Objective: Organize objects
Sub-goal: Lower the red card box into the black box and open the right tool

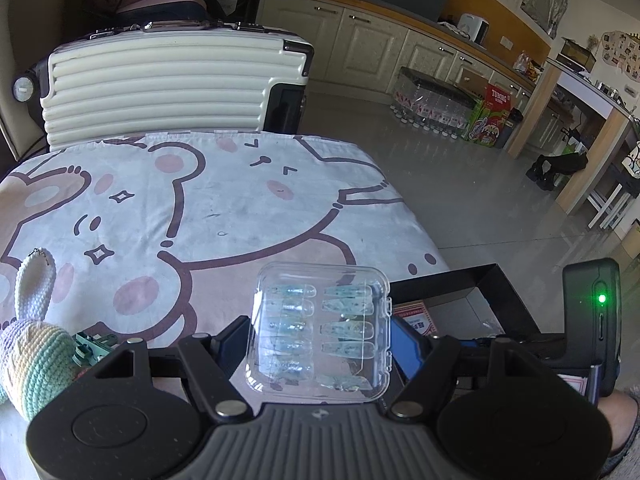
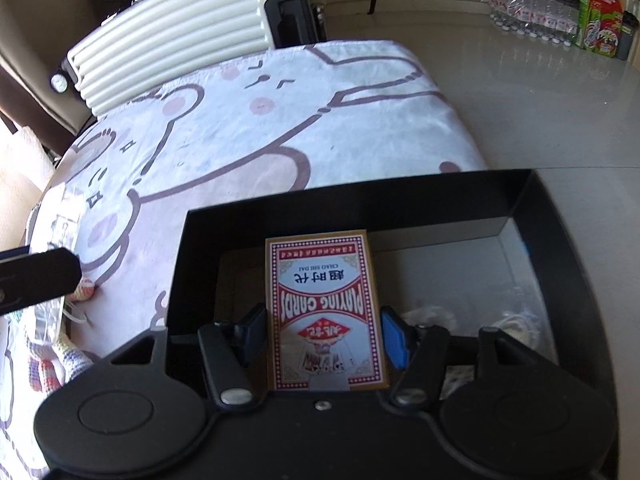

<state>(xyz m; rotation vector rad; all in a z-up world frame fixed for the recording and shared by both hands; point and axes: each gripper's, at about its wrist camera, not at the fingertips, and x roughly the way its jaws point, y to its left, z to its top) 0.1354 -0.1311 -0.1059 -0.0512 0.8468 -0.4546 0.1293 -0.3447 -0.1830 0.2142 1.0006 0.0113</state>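
Two grips hold: left gripper [image 1: 320, 344] clamps the clear nail case [image 1: 320, 332] at lower centre, right gripper [image 2: 324, 340] clamps the card pack [image 2: 326, 312] above the black box [image 2: 560, 240], likely for boxing.

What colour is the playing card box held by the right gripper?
Red and white with a gold edge, on the playing card box; the right wrist view shows it best.
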